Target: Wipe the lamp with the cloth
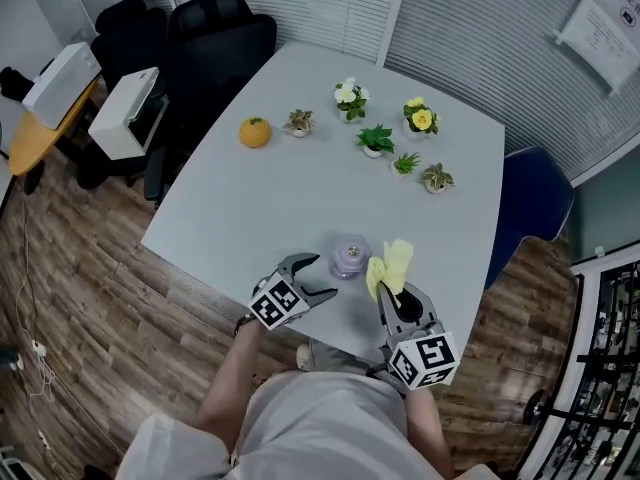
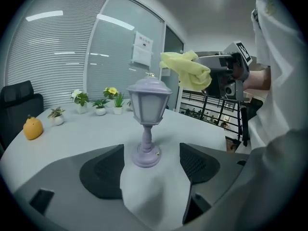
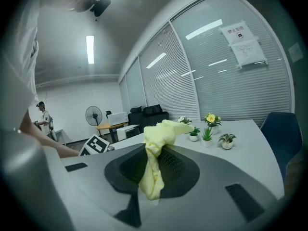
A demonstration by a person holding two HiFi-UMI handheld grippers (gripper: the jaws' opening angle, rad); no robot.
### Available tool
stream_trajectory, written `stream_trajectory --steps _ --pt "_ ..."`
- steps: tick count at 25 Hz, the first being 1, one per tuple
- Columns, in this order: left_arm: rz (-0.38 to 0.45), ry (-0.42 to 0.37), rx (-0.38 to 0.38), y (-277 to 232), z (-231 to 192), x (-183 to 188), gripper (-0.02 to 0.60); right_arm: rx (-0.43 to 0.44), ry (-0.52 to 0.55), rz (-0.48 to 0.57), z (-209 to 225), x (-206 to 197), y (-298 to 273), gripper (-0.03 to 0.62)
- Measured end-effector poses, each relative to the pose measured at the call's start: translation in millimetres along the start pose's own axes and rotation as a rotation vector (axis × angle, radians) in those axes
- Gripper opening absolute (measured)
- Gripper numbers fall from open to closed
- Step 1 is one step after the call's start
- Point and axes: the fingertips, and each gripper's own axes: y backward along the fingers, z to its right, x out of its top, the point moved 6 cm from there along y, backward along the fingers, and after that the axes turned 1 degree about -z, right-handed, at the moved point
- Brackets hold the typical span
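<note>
Jaws of right gripper (image 3: 153, 170) tight on crumpled yellow cloth (image 3: 161, 131)

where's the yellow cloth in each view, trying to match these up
Head view: the cloth is low and right of centre, pinched in the right gripper, just right of the lamp.
Left gripper view: upper right, above and right of the lamp, held by the right gripper.
Right gripper view: dead centre, clamped between the jaws.
Shared landmark: the yellow-flower pot shows in all three.
</note>
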Motion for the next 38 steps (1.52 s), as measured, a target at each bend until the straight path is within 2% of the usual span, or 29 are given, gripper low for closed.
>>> stream_trajectory --steps 5,11,15,27,38 --pt "-0.041 -0.020 -0.029 -15 -12 -9 0.339 0.030 0.006 -0.024 5 -1 -18 0.058" --pt "-0.116 -0.098 -0.081 -36 -18 -20 0.339 0.029 -0.003 -0.032 16 -1 -25 0.058" --pt "-0.133 -0.132 -0.100 -46 -25 -17 0.339 0.038 -0.008 -0.035 21 -1 -30 0.058" --pt "-0.217 -0.325 -0.169 -74 -24 -18 0.339 0.039 -0.020 -0.031 31 3 -42 0.058" --pt "-0.185 -0.341 -0.198 -86 -27 -16 0.337 0.057 -0.011 -0.021 36 13 -53 0.058"
